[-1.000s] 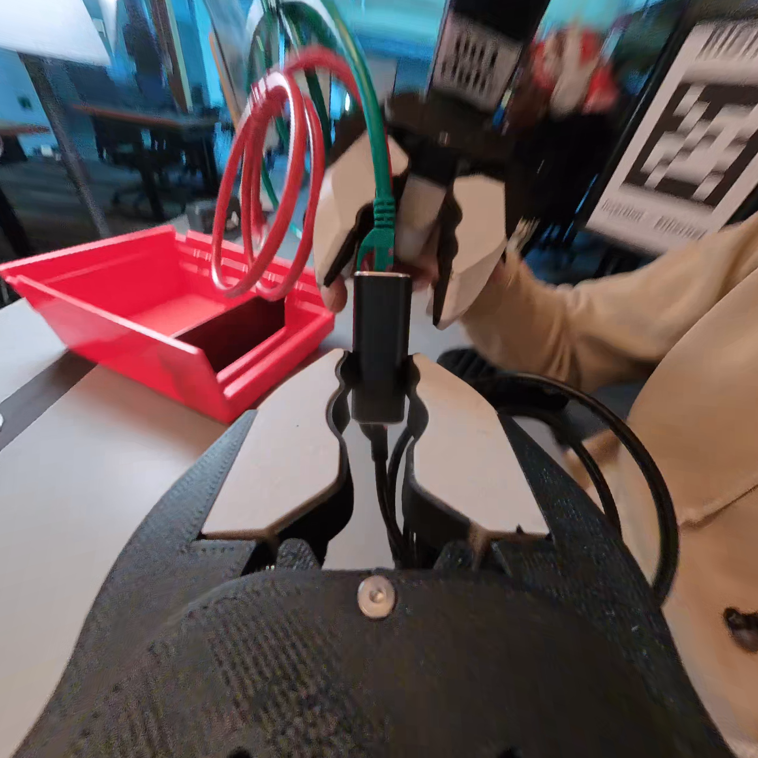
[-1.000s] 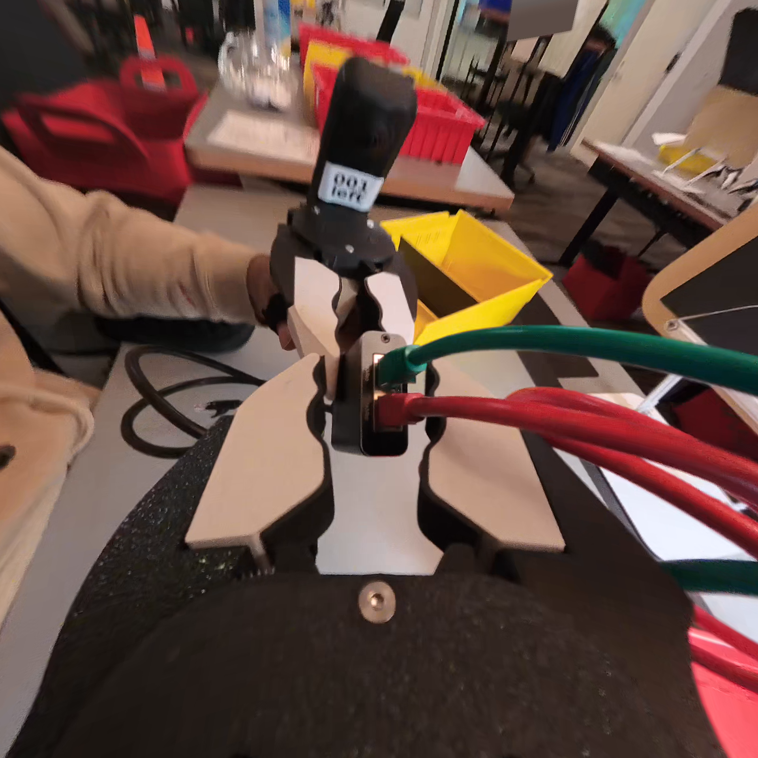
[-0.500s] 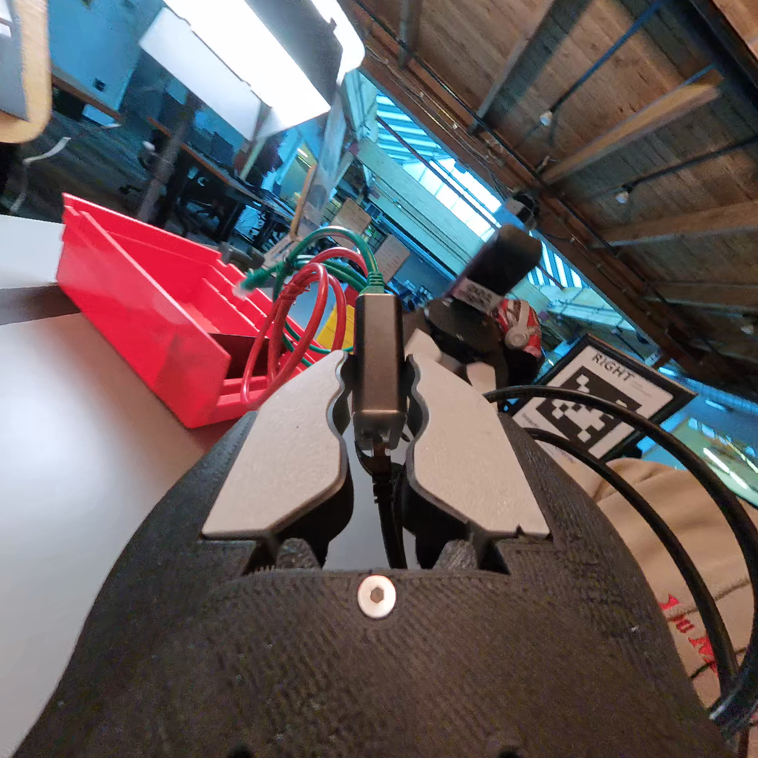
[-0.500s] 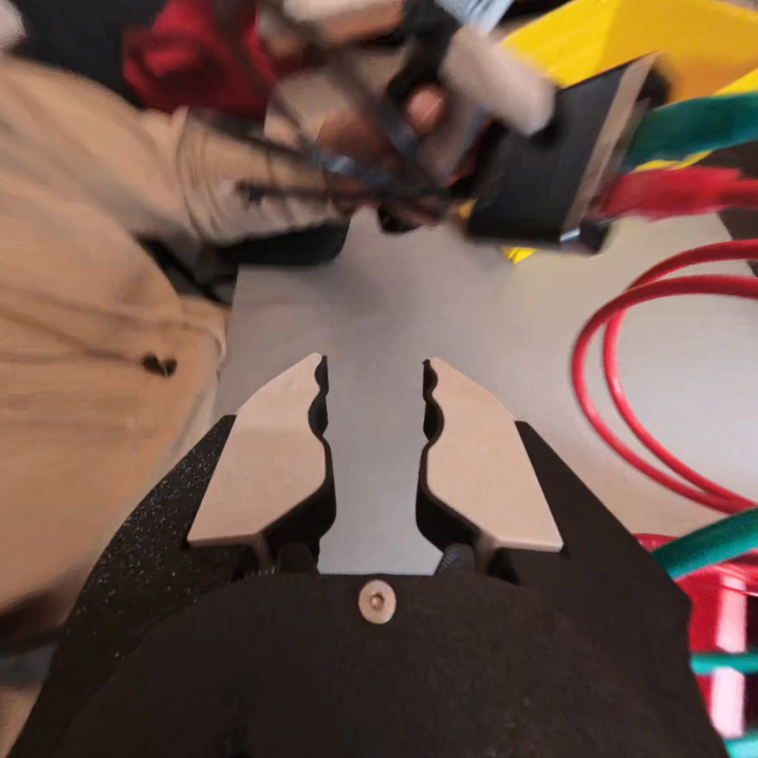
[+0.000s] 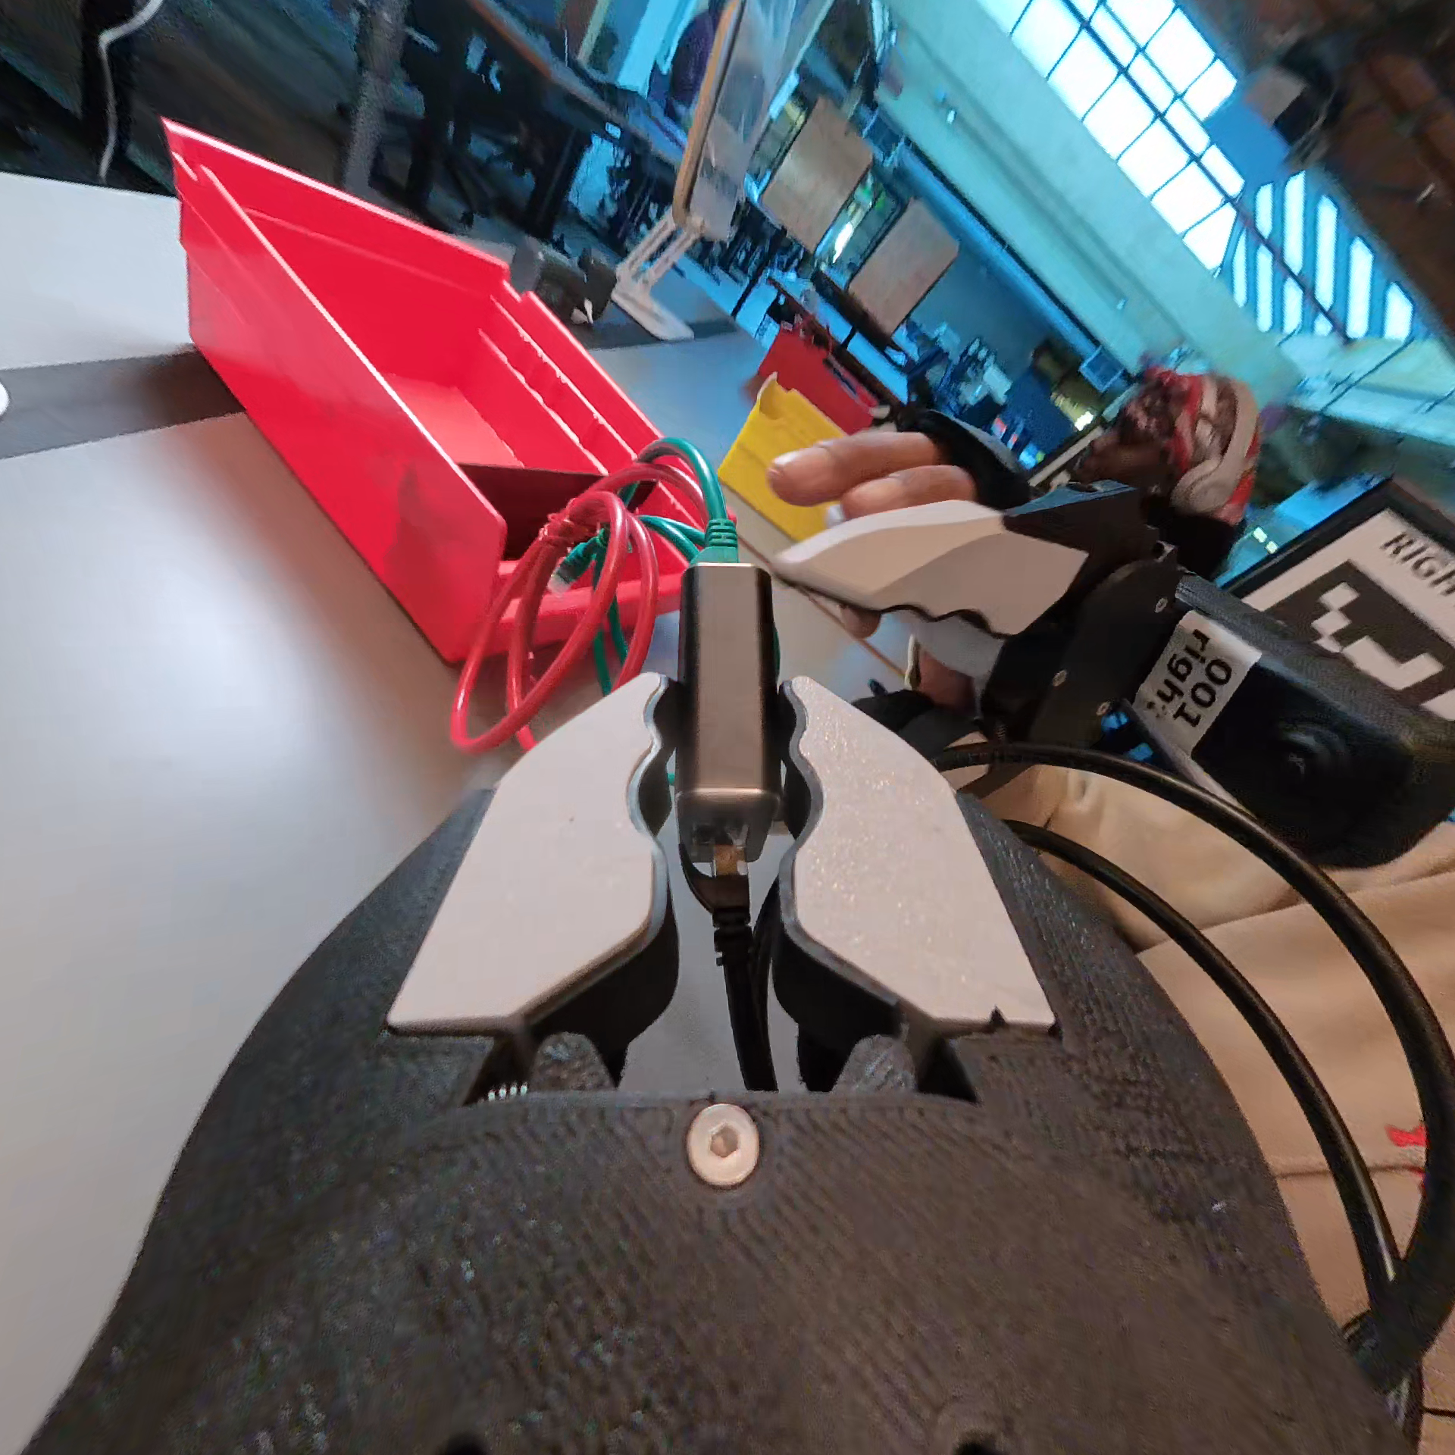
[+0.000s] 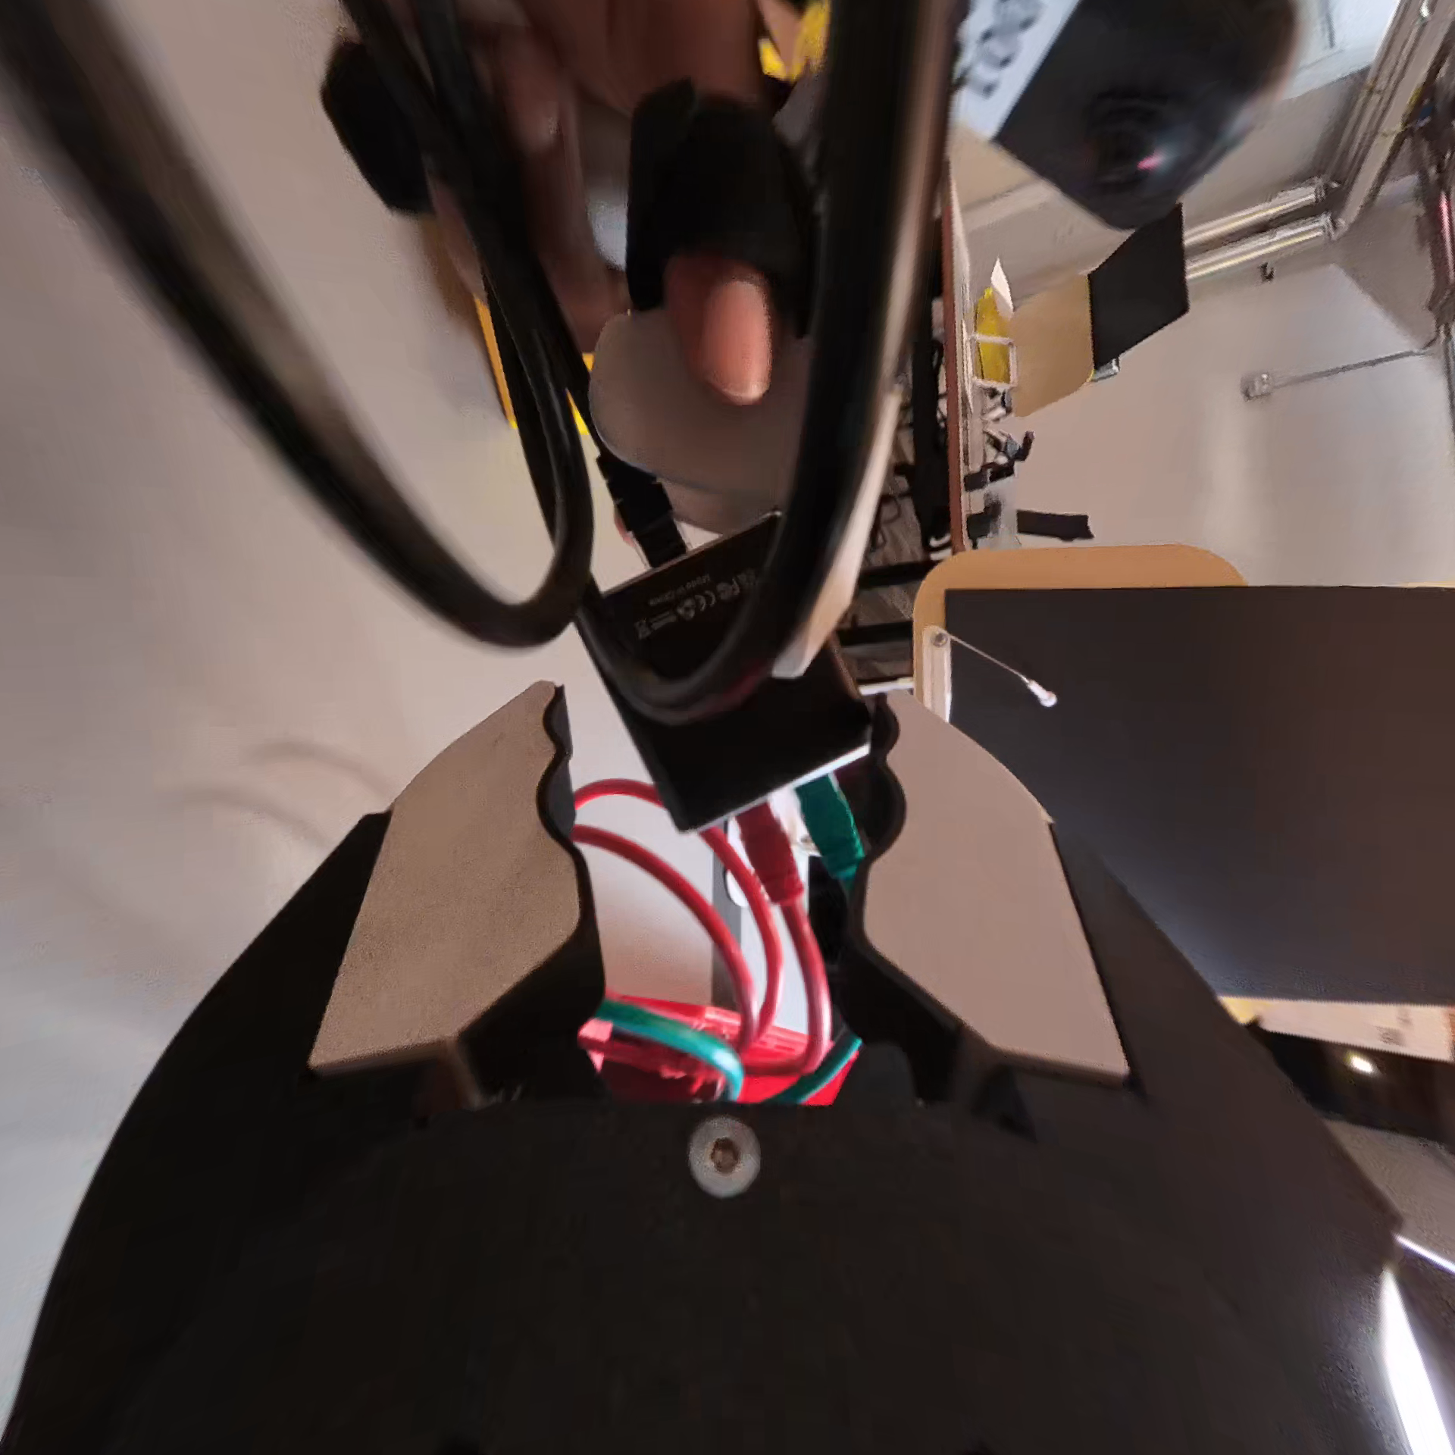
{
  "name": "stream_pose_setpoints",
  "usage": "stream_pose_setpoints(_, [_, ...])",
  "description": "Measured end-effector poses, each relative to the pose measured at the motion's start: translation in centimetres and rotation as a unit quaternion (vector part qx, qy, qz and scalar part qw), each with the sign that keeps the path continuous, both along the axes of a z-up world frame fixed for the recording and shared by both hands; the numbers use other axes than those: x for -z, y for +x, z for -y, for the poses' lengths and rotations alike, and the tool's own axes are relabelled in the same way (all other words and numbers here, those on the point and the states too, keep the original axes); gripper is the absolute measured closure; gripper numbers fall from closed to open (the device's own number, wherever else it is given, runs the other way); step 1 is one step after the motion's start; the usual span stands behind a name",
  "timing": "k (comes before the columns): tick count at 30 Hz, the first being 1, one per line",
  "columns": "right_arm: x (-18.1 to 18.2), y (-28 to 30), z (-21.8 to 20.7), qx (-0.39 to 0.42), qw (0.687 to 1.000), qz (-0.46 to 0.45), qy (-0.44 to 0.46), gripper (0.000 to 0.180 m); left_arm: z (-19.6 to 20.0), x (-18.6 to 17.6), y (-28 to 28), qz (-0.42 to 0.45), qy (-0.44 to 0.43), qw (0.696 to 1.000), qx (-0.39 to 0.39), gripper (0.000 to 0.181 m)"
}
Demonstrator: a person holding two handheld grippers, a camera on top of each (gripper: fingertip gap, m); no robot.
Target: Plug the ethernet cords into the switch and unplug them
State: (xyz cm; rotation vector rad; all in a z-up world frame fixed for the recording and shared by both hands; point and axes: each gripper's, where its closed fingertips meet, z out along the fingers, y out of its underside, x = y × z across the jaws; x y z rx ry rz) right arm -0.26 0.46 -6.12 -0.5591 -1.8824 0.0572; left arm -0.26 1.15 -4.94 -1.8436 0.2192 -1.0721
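My left gripper [image 5: 726, 701] is shut on the dark grey switch [image 5: 724, 653] and holds it above the table. A black cable [image 5: 732, 913] is plugged into the switch's near end. A green cord [image 5: 718, 539] enters its far end, and a red cord [image 5: 551, 622] coils on the table beyond. My right gripper [image 6: 716, 705] is open, and the switch's cord end [image 6: 756, 740] lies between its fingertips. The red plug [image 6: 770, 854] and the green plug [image 6: 831, 827] sit in the switch. The right gripper [image 5: 819, 598] also shows in the left wrist view, just right of the switch.
A red bin [image 5: 354, 331] stands on the grey table [image 5: 157, 708] at the left, with a yellow bin [image 5: 775, 441] behind it. Black cable loops [image 6: 504, 504] hang across the right wrist view. A black board with a tan frame [image 6: 1181, 787] stands to the right. Only a small space, under 4 cm, lies between the two pairs of fingers.
My right gripper, which had swung away from the switch, is back with its open fingers around the cord end. My left gripper has tilted down, still holding the switch.
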Motion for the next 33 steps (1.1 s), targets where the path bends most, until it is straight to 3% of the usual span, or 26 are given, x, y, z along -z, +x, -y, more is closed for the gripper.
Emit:
stream_pose_setpoints(8, [0.3,-1.0,-0.4,0.007,0.999,-0.001,0.053,0.114,0.2,0.3,0.3,-0.073,0.01,0.997,-0.009,0.156])
stream_pose_setpoints(11, [-0.9,-0.9,-0.2,0.001,1.0,-0.021,-0.008,0.115,0.8,-1.3,0.3,-0.072,0.047,0.996,0.009,0.153])
stream_pose_setpoints(14, [-2.4,-0.6,-0.8,-0.004,0.991,-0.047,-0.128,0.114,1.5,-5.7,-1.5,0.011,0.118,0.993,-0.001,0.149])
stream_pose_setpoints(18, [-3.6,-0.4,-1.6,-0.017,0.958,-0.068,-0.277,0.115,2.7,-10.1,-6.6,0.124,0.201,0.971,-0.046,0.149])
stream_pose_setpoints(23, [-5.7,0.3,-2.7,-0.048,0.892,-0.104,-0.437,0.12,2.7,-9.3,-8.3,0.099,0.221,0.969,-0.047,0.142])
stream_pose_setpoints(28, [-7.1,1.0,-2.6,-0.088,0.833,-0.13,-0.531,0.121,1.8,-5.2,-3.3,-0.002,0.209,0.978,0.022,0.131])
stream_pose_setpoints(33, [-7.0,0.7,1.1,-0.153,0.787,-0.101,-0.59,0.12,1.1,-1.7,1.9,-0.125,0.225,0.965,0.06,0.116])
